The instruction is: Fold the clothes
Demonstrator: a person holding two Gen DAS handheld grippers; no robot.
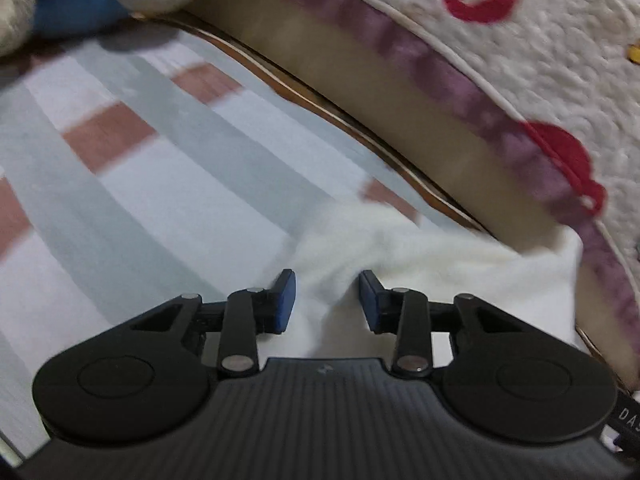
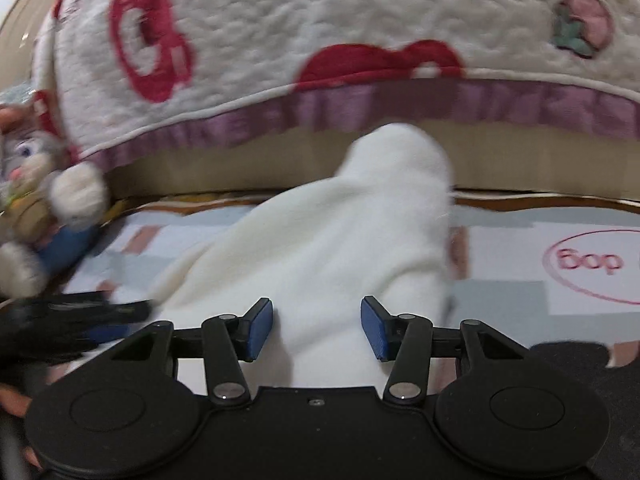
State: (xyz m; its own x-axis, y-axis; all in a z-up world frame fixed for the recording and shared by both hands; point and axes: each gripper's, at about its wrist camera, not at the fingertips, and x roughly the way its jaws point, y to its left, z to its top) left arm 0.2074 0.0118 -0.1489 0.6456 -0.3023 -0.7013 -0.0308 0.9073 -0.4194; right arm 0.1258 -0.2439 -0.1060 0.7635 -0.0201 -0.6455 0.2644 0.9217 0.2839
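Soft, rumpled white garment point(image 2: 320, 240) on striped sheet point(image 1: 120, 200), left gripper point(image 1: 327, 302) and right gripper point(image 2: 317, 330) both spread, gripping nothing.

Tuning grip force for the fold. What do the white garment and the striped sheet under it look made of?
White soft garment: looks like fleece or brushed knit, matte and slightly fuzzy, draping in thick rounded folds; exact fibre unclear through the blur.
Striped grey, white and pink bed sheet: looks like thin woven cotton or a blend, flat and matte, lying smooth with printed blocks; the weave is too blurred to confirm.

One white garment point(image 2: 320, 248); one plush toy point(image 2: 36, 184); one quilt point(image 2: 320, 20).
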